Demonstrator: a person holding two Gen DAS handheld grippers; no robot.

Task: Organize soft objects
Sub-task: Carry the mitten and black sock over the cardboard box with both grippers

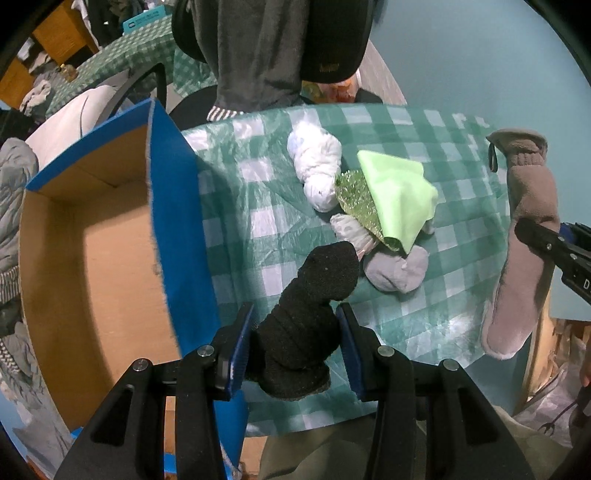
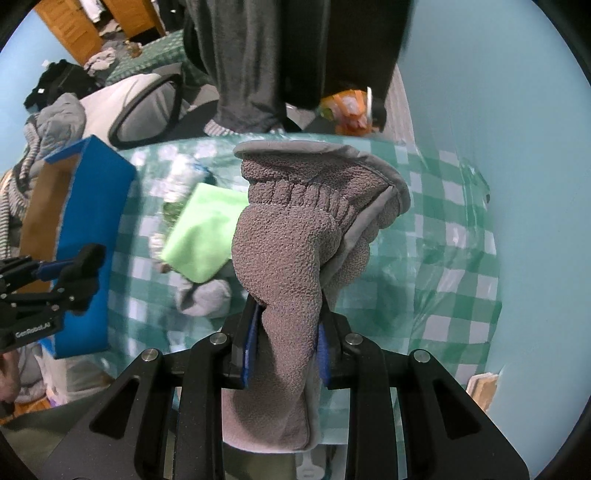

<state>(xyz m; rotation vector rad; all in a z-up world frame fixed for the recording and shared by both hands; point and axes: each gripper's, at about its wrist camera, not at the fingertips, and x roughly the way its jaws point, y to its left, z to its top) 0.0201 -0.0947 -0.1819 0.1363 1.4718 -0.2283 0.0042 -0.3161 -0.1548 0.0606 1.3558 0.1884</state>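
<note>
Left gripper: you had it clamped on a rolled black knit sock, just beside the blue cardboard box.
Right gripper: you pinched a nubbly grey fleece mitten, raised over the checked tablecloth.
Pile: sock bundles under a smooth green cloth.

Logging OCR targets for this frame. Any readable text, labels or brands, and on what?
"GenRobot.AI": white print on the left tool, seen in the right wrist view.
"D": lone white character on the right tool body at the frame edge; the rest is cut off.
Gold logo on the black chair back: too blurred to read.
White print on the teal box on the far table: too small to read.
Black sock and grey mitten: no text visible.
</note>
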